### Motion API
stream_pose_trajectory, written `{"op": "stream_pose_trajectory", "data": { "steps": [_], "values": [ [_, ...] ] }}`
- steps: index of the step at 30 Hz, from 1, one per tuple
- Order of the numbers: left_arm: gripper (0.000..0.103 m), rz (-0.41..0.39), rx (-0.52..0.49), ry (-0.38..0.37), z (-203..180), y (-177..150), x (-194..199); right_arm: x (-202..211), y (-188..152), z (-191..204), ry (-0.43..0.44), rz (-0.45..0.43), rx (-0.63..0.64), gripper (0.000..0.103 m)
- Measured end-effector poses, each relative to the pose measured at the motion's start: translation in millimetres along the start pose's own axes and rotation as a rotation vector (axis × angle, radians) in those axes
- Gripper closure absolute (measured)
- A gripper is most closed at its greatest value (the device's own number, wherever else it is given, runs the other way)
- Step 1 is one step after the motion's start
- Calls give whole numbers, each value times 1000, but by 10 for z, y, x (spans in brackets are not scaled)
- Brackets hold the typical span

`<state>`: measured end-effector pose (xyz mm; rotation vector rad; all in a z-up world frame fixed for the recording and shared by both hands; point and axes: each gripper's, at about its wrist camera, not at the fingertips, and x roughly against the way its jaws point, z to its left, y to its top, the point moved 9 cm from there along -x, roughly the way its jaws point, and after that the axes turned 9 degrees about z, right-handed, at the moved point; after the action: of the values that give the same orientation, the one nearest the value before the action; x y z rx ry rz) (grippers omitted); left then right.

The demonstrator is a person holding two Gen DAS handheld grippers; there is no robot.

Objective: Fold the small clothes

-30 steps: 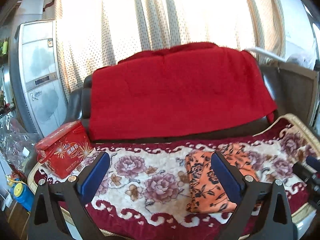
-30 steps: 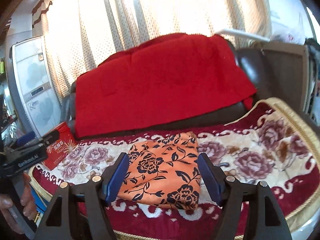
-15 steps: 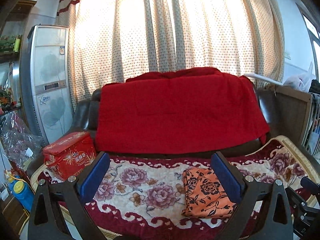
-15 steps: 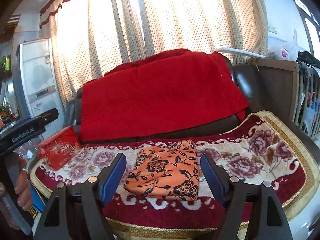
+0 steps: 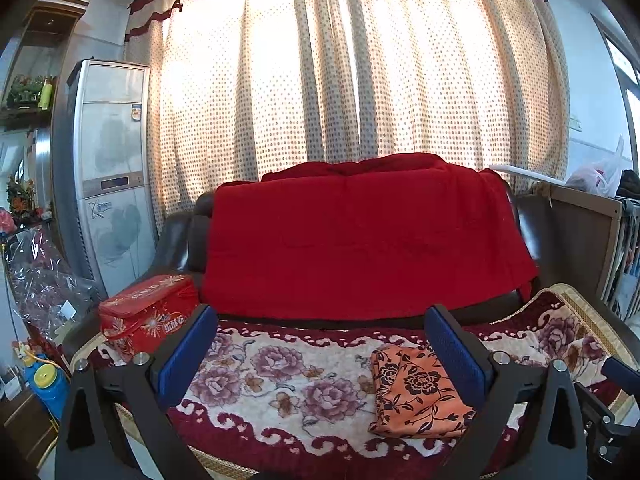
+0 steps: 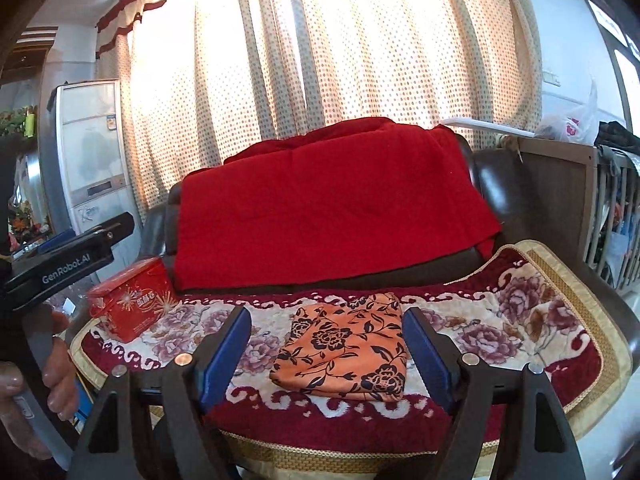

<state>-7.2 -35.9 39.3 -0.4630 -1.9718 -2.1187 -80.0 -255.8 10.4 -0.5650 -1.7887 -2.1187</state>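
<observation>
Folded garment: an orange cloth with a black flower print (image 6: 347, 350) is seen lying folded flat on the flowered blanket (image 6: 520, 320) that covers the sofa seat; it is touched by neither tool.
Right hand-held gripper (image 6: 326, 354): its blue pads are held wide apart, released, with nothing gripped between them (the garment shows in the gap, but lies beyond the fingertips on the seat).
Left hand-held gripper (image 5: 322, 352): likewise spread and empty; in its own view the garment (image 5: 416, 394) is placed toward the right finger, partly hidden behind that finger.
Left hand (image 6: 36, 392): fingers are wrapped around the grey handle of the left tool at the left edge of the right wrist view.
Sofa back: a red blanket (image 5: 360, 240) is draped over it, above the dark leather.
Red tin box (image 5: 150, 318): set at the left end of the seat, well apart from the garment.
Background: a dotted curtain (image 5: 340, 80) is lit from behind; a tall white air conditioner (image 5: 108, 160) stands to its left.
</observation>
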Motion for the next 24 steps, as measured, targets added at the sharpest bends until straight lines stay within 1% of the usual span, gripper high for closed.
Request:
{"op": "stream_pose_trajectory", "data": {
  "steps": [8,15,21,24],
  "values": [
    [0,9,5,-5,61,-48,94,24,-65,80,-8,8,2,22],
    [0,-9,-5,-1,94,-41,245,98,-67,132,-5,3,1,22],
    [0,-13,13,-7,145,-45,348,192,-55,156,-8,-7,-6,22],
    [0,-15,16,2,162,-39,381,228,-50,159,-7,-10,-6,22]
  ]
}}
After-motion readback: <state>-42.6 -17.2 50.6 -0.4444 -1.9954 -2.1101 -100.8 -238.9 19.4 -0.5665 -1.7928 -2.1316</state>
